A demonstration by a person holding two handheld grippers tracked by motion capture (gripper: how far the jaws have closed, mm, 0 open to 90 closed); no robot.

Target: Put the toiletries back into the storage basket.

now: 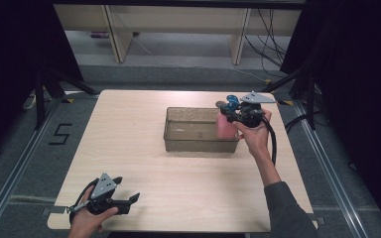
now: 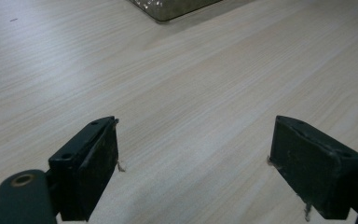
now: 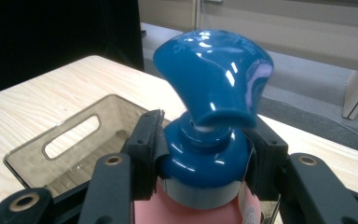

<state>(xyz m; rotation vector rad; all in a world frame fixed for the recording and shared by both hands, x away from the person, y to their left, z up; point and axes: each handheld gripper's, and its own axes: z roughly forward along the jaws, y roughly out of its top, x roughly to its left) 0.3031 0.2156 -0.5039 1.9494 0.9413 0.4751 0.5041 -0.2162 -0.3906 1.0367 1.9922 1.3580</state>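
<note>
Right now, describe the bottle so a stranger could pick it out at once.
Find the smoky clear bin on the wooden table. At its right end the right gripper holds the pink bottle by its collar. Its blue pump top is the scene's one bright colour.

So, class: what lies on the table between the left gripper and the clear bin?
Nothing: in the high view, bare wooden table stretches from the left gripper to the clear bin.
</note>
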